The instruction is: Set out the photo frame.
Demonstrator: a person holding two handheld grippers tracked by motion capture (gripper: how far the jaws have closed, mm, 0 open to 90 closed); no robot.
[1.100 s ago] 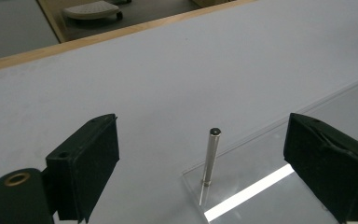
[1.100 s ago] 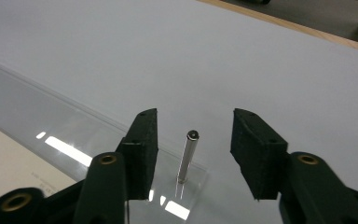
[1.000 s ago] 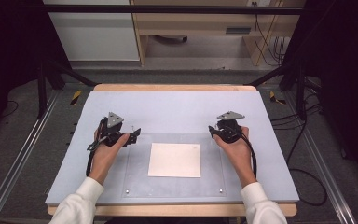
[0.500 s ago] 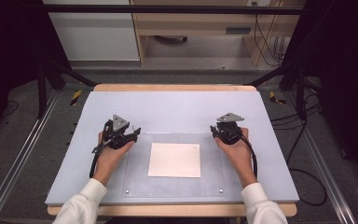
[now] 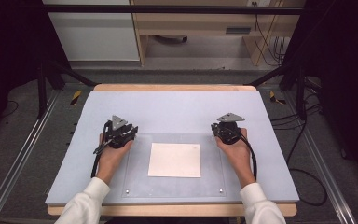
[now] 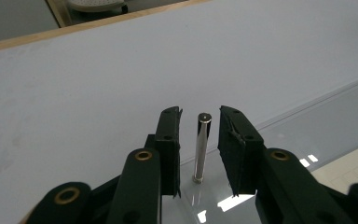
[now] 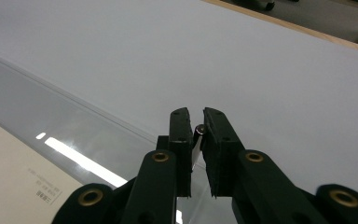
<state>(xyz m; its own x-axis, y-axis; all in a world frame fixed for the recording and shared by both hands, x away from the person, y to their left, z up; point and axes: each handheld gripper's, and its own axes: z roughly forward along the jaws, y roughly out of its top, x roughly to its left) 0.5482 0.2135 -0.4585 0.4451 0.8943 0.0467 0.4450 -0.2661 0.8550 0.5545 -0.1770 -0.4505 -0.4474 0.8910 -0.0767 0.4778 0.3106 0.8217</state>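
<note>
both grippers closing on the posts

the left gripper (image 6: 199, 140) has just been closing, a gap still either side of its metal post (image 6: 202, 145); the right gripper (image 7: 196, 140) has just been closing, pads now pinching its post (image 7: 197, 135); left hand (image 5: 110, 156) nudged toward 3 o'clock

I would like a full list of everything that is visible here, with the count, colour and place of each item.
upright metal pin: two seen, silver, one at each far corner of the sheet, each between a gripper's jaws
clear plastic sheet: one, transparent, near middle of the mat
white paper: one, under the sheet
grey mat: one, covering the wooden table
left gripper: black, jaws just closing, not yet touching its pin
right gripper: black, shut on its pin
hands: two, white sleeves
</note>
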